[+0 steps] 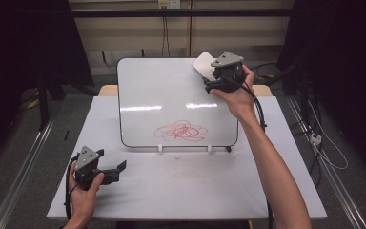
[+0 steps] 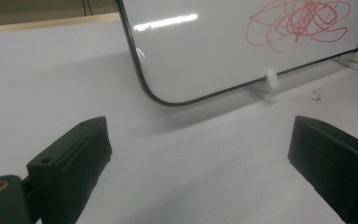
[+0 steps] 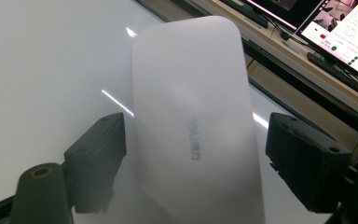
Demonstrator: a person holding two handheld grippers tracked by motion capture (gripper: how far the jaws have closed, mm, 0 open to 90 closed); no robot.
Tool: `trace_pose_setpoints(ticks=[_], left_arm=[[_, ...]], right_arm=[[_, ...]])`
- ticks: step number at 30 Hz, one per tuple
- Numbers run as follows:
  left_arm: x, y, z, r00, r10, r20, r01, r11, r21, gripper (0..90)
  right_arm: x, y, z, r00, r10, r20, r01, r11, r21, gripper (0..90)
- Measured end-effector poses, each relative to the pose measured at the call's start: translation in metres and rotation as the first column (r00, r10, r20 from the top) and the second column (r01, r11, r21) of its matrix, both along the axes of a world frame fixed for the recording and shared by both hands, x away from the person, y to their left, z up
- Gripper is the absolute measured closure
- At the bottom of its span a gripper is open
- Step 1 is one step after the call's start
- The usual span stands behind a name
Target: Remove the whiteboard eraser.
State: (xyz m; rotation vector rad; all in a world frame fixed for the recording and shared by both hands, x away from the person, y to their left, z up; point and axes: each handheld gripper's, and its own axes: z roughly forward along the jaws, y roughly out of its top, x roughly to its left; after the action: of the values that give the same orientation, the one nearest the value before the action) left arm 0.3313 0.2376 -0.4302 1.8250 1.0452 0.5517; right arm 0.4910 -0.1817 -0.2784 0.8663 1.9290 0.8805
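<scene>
Right gripper (image 1: 208,81) sits at the top right corner of the whiteboard (image 1: 171,95), jaws spread on either side of a white eraser (image 3: 196,135). In the right gripper view the eraser lies flat on the whiteboard between the two black jaws with a visible gap on each side, so the pads aren't pinching it yet, as far as I can tell. Its long axis runs straight away from the gripper, parallel to the jaws, so they would close across the short width, which looks like the correct approach. The printed logo faces up, and the far rounded end reaches past the whiteboard's edge. The red scribble (image 1: 181,130) sits well apart from the eraser, low on the whiteboard, near its bottom edge and roughly centred, so from the eraser the target lies down the whiteboard toward the person. Left gripper (image 1: 116,169) rests on the table (image 1: 181,186) below the whiteboard's lower left corner, jaws wide with nothing between them. It is nearer the scribble, but the right one has the eraser. Judgement: close on the eraser, then drag it down to the scribble.
</scene>
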Motion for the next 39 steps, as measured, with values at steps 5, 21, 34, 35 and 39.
trace_pose_setpoints(ticks=[5,21,34,35,39], left_arm=[[0.000,-0.001,0.000,1.0000,-0.006,-0.001,0.006,1.0000,-0.001,5.8],[0.000,0.001,0.000,1.0000,-0.005,-0.002,0.005,1.0000,0.004,6.2],[0.000,0.002,-0.001,1.0000,-0.001,-0.002,0.001,1.0000,0.002,6.2],[0.000,0.002,-0.001,1.0000,0.001,-0.002,-0.001,1.0000,0.002,6.2],[0.000,0.002,-0.001,1.0000,0.001,-0.002,-0.001,1.0000,0.002,6.2]], right_arm=[[0.005,0.007,-0.004,1.0000,-0.005,0.005,0.005,0.998,-0.058,25.8],[0.008,0.010,-0.005,0.9994,-0.035,-0.002,0.034,0.994,-0.103,30.7],[0.006,0.008,-0.002,0.9992,-0.034,-0.022,0.033,0.998,-0.056,31.4],[0.006,0.007,-0.002,0.9991,-0.031,-0.029,0.029,0.999,-0.040,31.5],[0.006,0.003,0.000,0.9987,-0.017,-0.047,0.018,1.000,0.016,31.5]])
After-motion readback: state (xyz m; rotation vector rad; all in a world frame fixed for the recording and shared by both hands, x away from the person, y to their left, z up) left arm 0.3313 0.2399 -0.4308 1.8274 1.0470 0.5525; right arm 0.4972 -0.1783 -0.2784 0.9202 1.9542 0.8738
